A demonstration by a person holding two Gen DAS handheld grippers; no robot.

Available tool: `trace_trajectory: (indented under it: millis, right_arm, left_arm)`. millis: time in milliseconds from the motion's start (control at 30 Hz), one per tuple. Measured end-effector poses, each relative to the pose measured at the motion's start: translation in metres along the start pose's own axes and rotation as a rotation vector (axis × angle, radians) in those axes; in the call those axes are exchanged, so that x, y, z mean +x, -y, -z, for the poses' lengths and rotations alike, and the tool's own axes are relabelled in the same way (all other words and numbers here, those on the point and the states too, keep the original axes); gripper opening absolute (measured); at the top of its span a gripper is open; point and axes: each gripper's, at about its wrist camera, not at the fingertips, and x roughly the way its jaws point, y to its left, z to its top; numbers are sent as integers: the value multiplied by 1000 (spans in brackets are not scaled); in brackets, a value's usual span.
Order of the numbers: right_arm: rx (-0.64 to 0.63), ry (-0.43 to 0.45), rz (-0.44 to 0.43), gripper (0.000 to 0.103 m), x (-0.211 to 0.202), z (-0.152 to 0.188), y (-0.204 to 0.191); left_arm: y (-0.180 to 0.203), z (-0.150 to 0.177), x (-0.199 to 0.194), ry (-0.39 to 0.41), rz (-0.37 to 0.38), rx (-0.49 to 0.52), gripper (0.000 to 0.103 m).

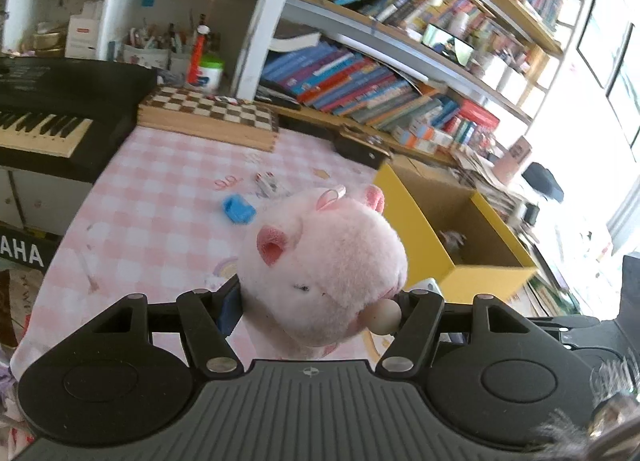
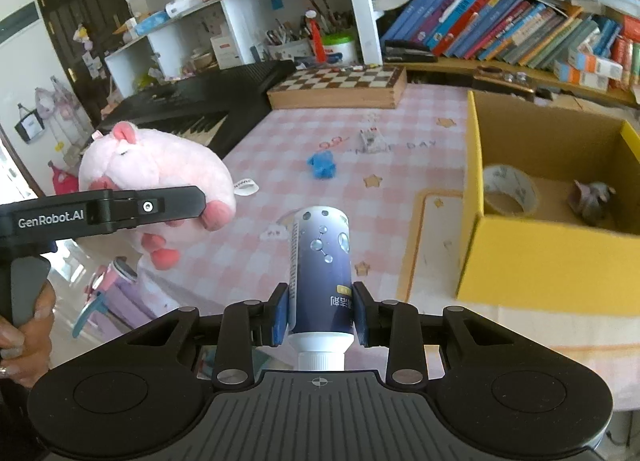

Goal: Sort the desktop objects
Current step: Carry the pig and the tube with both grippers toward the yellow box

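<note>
Right gripper (image 2: pixel 320 315) clamped on dark-blue tube (image 2: pixel 322 261), white cap nearest, centre bottom, left gripper (image 1: pixel 316 301) clamped on fluffy pink pig plush (image 1: pixel 324 265), "GenRobot.AI" on its arm at left, yellow cardboard box (image 2: pixel 540 261) at right holding tape roll (image 2: pixel 508 189).

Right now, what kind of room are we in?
Probably a home study or a child's room: crowded bookshelves, an electric keyboard and a chessboard box on a pink checked tablecloth.
</note>
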Motion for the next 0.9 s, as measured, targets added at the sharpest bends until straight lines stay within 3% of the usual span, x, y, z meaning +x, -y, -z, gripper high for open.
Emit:
trace_trajectory:
  millis: [400, 900]
  right_arm:
    - [66, -23, 16, 32, -27, 43, -2]
    - [147, -6, 58, 33, -55, 73, 9]
  left_arm:
    - [23, 27, -16, -79, 79, 67, 63]
    - [59, 46, -15, -156, 162, 165, 63]
